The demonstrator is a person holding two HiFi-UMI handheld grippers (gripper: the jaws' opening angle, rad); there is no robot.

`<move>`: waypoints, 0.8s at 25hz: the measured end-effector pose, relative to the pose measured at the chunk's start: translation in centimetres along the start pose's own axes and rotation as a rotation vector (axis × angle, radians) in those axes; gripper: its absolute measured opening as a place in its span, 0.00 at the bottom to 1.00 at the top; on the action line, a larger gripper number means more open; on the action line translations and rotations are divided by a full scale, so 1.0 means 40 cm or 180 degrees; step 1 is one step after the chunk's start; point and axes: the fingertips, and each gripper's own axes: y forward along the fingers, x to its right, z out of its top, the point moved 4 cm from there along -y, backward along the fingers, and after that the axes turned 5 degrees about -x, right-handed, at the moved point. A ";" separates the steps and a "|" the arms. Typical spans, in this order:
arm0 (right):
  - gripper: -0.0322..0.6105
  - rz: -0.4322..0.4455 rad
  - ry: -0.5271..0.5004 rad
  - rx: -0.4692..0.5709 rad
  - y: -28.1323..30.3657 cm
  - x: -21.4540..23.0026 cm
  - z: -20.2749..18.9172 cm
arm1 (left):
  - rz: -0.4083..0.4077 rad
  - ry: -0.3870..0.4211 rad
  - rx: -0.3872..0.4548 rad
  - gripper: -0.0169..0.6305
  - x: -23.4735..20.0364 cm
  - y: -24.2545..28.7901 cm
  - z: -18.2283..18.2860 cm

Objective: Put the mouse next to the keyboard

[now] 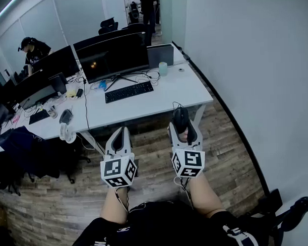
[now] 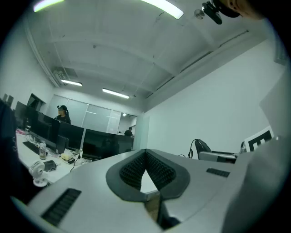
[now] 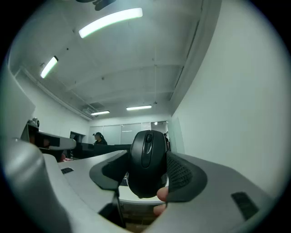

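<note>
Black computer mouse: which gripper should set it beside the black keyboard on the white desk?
Right. The right gripper holds the black computer mouse between its jaws, with bare white desk right of the black keyboard on its side. The left gripper holds nothing.
</note>
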 end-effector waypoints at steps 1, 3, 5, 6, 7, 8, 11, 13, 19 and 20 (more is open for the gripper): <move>0.48 0.0001 0.0012 0.0009 -0.003 0.011 0.001 | -0.0003 0.0018 -0.0016 0.04 0.012 0.004 -0.007; 0.48 0.0006 0.0036 0.0031 -0.009 0.033 0.003 | -0.0005 0.0049 -0.0054 0.04 0.035 0.012 -0.021; 0.48 0.0018 0.0061 0.0049 -0.013 0.053 0.004 | 0.0000 0.0068 -0.0095 0.04 0.055 0.018 -0.038; 0.48 0.0025 0.0071 0.0053 -0.014 0.064 0.004 | 0.0007 0.0076 -0.0111 0.04 0.064 0.020 -0.046; 0.48 0.0032 0.0075 0.0055 -0.015 0.076 0.004 | 0.0015 0.0087 -0.0122 0.04 0.074 0.021 -0.054; 0.48 0.0038 0.0074 0.0055 -0.016 0.088 0.003 | 0.0024 0.0100 -0.0130 0.04 0.085 0.023 -0.060; 0.48 0.0046 0.0063 0.0059 -0.016 0.117 0.001 | 0.0051 0.0130 -0.0157 0.04 0.112 0.030 -0.077; 0.48 0.0035 0.0052 0.0060 -0.015 0.133 0.002 | 0.0069 0.0138 -0.0181 0.04 0.124 0.035 -0.086; 0.48 0.0050 0.0061 0.0058 0.003 0.166 -0.004 | 0.0077 0.0097 -0.0255 0.04 0.143 0.072 -0.114; 0.48 0.0045 0.0071 0.0052 0.007 0.172 -0.007 | 0.0083 0.0122 -0.0247 0.04 0.146 0.079 -0.115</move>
